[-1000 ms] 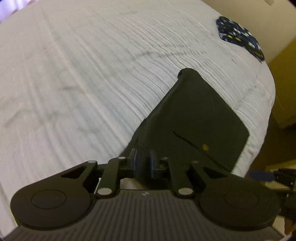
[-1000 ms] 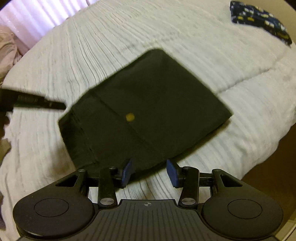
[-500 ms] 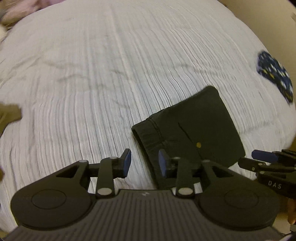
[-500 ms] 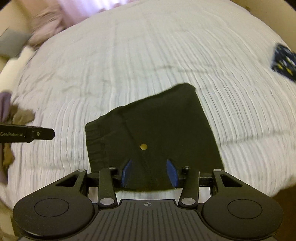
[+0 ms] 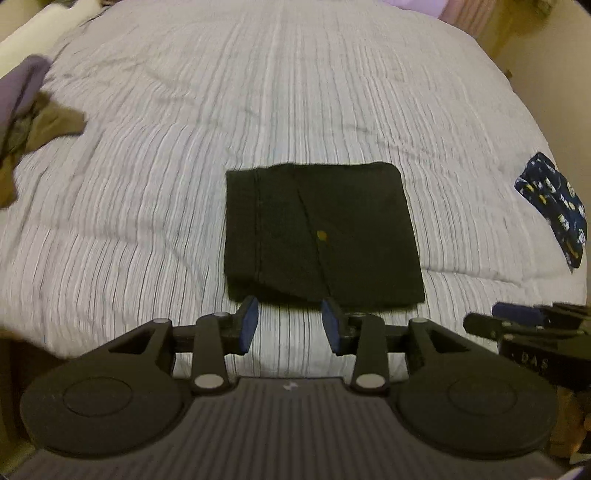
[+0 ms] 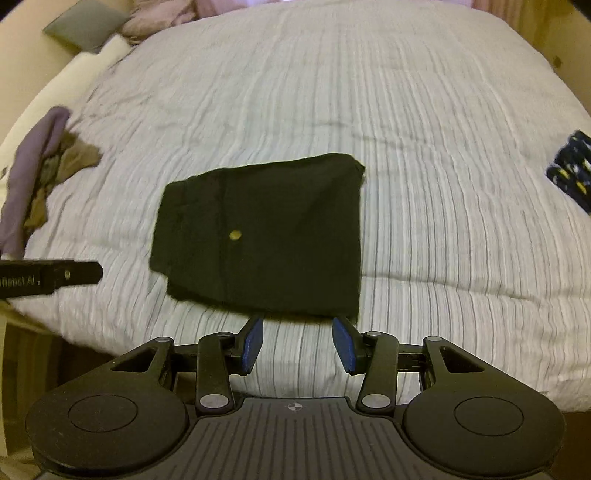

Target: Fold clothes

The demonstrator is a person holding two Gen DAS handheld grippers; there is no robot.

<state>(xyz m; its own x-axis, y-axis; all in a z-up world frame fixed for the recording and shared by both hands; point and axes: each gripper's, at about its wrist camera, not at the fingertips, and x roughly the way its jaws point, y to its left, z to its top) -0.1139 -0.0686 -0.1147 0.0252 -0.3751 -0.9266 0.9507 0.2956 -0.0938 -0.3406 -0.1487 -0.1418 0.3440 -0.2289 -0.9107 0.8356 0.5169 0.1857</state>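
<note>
A black folded garment (image 5: 321,236) with a small yellow button lies flat as a neat square on the white ribbed bedspread (image 5: 258,92); it also shows in the right wrist view (image 6: 266,236). My left gripper (image 5: 290,323) is open and empty, just short of the garment's near edge. My right gripper (image 6: 297,343) is open and empty, also just in front of the near edge. The right gripper shows at the right edge of the left wrist view (image 5: 517,325), and the left gripper at the left edge of the right wrist view (image 6: 51,277).
A folded navy patterned garment (image 5: 554,210) lies at the bed's right edge, also in the right wrist view (image 6: 572,170). A pile of purple and brown unfolded clothes (image 6: 40,170) sits at the left edge. Pillows (image 6: 85,26) lie at the far left.
My left gripper let go of the black garment and opened. Both grippers pulled back toward the bed's near edge, and the garment now lies flat and square.
</note>
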